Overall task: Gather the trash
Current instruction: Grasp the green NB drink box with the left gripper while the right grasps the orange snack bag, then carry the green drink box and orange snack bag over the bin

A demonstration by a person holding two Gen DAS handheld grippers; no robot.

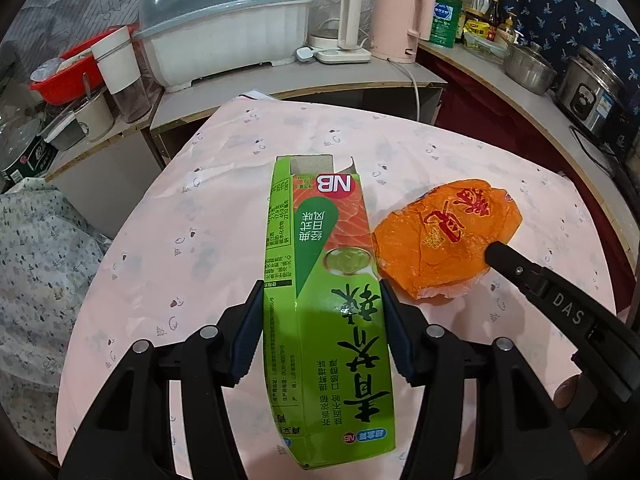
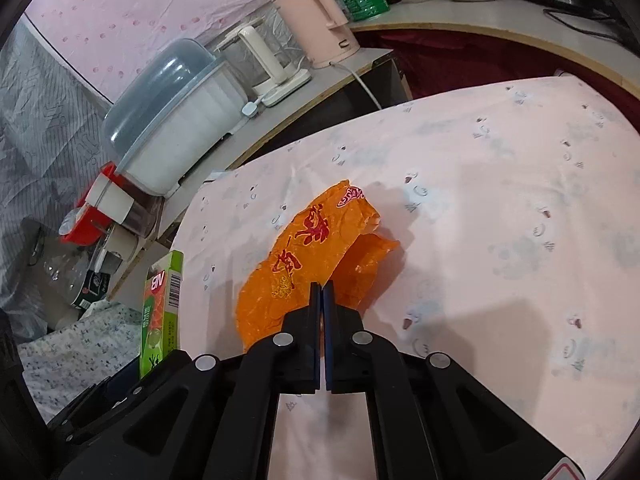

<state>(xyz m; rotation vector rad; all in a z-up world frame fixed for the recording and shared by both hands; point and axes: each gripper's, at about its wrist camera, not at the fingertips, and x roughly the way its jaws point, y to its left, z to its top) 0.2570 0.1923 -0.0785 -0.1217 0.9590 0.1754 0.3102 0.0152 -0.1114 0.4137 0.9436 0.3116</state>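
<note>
Orange wrapper [image 2: 308,260], pink tablecloth [image 2: 500,220], kitchen counter [image 1: 280,92]

We count one green carton [image 1: 328,280] and one orange plastic bag [image 1: 444,236] on the pink tablecloth [image 1: 168,248], and two black grippers. On the counters behind we see two kettles, one clear [image 1: 340,28] and one pink [image 1: 400,24], one lidded white dish rack [image 1: 224,40], one red basin [image 1: 76,76] and two steel pots [image 1: 528,68].

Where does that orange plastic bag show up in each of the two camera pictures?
Left wrist view: orange bag right of centre, beside the green box, right gripper at its edge.
Right wrist view: bag centre, pinched by the gripper.
Shared landmark: pink kettle.
</note>
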